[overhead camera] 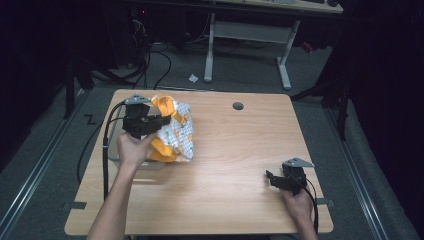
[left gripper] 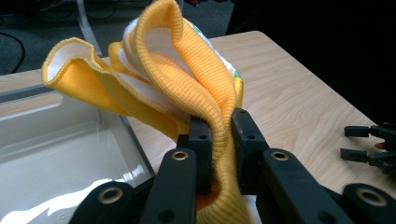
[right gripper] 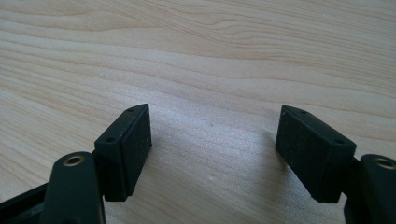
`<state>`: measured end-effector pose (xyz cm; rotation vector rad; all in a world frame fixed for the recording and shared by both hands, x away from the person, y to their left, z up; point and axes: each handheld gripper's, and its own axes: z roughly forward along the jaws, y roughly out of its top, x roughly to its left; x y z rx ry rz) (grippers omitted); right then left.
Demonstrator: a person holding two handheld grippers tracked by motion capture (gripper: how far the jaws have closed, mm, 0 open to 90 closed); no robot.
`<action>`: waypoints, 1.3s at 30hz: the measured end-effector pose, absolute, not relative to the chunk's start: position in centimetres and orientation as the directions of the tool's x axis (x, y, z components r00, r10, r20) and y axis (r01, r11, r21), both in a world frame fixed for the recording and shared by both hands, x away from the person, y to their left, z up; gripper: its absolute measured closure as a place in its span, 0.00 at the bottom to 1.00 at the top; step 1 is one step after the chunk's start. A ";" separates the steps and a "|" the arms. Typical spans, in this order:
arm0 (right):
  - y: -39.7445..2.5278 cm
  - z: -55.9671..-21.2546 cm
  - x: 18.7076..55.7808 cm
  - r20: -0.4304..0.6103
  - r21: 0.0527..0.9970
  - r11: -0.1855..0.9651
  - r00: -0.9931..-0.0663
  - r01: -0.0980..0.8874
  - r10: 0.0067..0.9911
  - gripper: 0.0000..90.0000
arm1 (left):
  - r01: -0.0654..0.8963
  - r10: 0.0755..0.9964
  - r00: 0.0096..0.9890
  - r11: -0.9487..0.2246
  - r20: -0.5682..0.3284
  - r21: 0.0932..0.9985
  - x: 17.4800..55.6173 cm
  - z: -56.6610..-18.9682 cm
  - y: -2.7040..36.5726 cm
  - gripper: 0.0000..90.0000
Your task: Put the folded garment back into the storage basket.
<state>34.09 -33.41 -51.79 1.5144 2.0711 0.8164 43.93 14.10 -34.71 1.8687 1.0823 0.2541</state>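
The left gripper (left gripper: 217, 128) has its 2 black jaws clamped on a yellow ribbed-knit cuff of a small fabric garment (left gripper: 187, 79), yellow-trimmed with a white patterned body. In the high view the garment (overhead camera: 176, 131) hangs bunched from the left gripper (overhead camera: 162, 120) near the far left corner of the light wooden table (overhead camera: 235, 165), its lower folds reaching down to the tabletop. The yellow edges curl open above the jaws, showing a white lining.

A clear plastic tray (left gripper: 56, 154) with a grey rim sits just beside the garment along the table's left edge; in the high view the tray (overhead camera: 114, 142) is partly covered by the person's left hand (overhead camera: 132, 150).

The right gripper (overhead camera: 270, 177) rests low near the table's near right corner, well apart from the garment, held by the right hand (overhead camera: 298, 197). Its 2 jaws stand wide apart with nothing between them, bare wood showing in the gap of the right gripper (right gripper: 212, 149).
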 end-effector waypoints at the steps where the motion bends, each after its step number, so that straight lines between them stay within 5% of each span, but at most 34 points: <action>1: -33.4 -51.8 34.1 -0.010 0.688 0.224 -0.300 0.691 0.954 0.30 | 0.575 0.766 0.590 -0.176 -0.255 0.799 44.0 -34.7 14.3 0.90; 39: -33.4 -51.8 34.1 -0.010 0.688 0.224 -0.299 0.691 0.954 0.30 | 0.584 0.813 0.522 -0.120 -0.259 0.803 45.8 -34.4 20.1 0.90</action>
